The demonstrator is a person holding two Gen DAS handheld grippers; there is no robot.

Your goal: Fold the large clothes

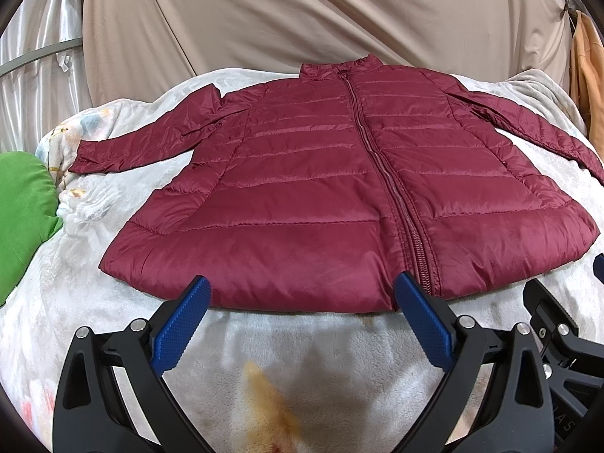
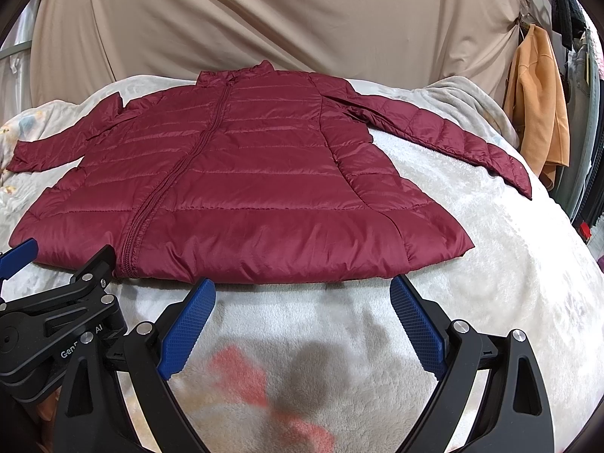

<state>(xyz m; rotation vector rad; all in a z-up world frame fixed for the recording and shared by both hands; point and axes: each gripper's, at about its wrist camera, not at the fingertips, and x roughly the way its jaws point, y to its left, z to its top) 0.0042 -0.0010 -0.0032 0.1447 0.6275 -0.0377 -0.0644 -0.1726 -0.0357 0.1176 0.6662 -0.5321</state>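
Observation:
A maroon quilted puffer jacket (image 1: 321,188) lies flat, front up and zipped, on a white fleece blanket (image 1: 302,347), with both sleeves spread out to the sides. It also shows in the right wrist view (image 2: 234,188). My left gripper (image 1: 302,287) is open and empty, its blue fingertips just at the jacket's hem left of the zipper. My right gripper (image 2: 302,288) is open and empty, just in front of the hem right of the zipper. The left gripper's body also shows at the left of the right wrist view (image 2: 56,313).
A green cushion (image 1: 22,211) lies at the blanket's left edge. A beige sheet (image 1: 321,15) hangs behind. An orange garment (image 2: 540,113) hangs at the right, with more hanging clothes (image 2: 570,19) beyond it. The blanket (image 2: 490,283) drops off at the right.

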